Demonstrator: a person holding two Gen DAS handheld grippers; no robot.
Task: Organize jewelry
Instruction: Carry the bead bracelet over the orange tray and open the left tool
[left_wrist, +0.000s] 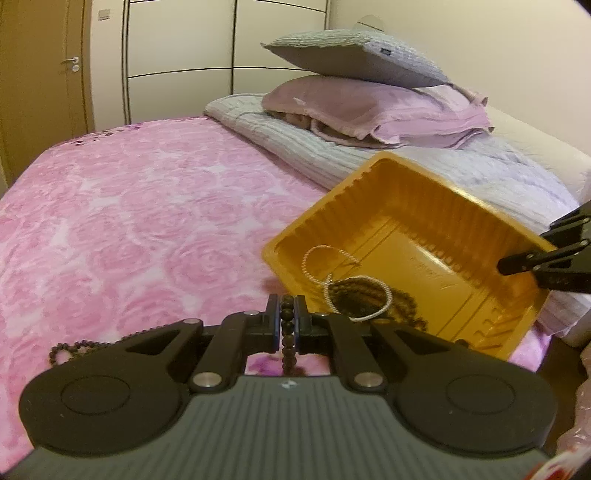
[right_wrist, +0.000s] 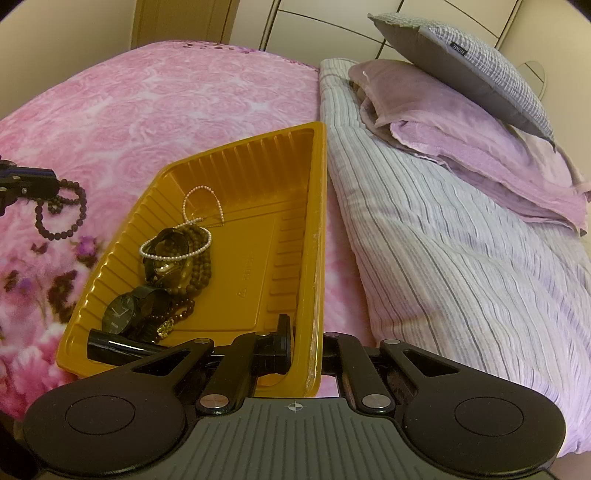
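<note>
My left gripper (left_wrist: 287, 317) is shut on a dark bead bracelet (left_wrist: 287, 334), held just above the pink bedspread, left of the tray; the right wrist view shows it dangling (right_wrist: 61, 212). The yellow plastic tray (left_wrist: 454, 218) is tilted. My right gripper (right_wrist: 306, 343) is shut on the tray's near rim (right_wrist: 317, 258), one finger inside, one outside. In the tray lie a white pearl strand (right_wrist: 201, 201), a pearl bracelet (right_wrist: 173, 245), a gold watch (right_wrist: 168, 254), a black watch (right_wrist: 120, 314), brown beads (right_wrist: 201, 266) and a black tube (right_wrist: 118, 349).
The pink floral bedspread (left_wrist: 129, 221) covers the bed. A striped grey quilt (right_wrist: 443, 240) lies right of the tray. A purple pillow (left_wrist: 369, 107) and grey cushion (left_wrist: 354, 55) are stacked behind. Wardrobe (left_wrist: 184, 55) and door stand at the back.
</note>
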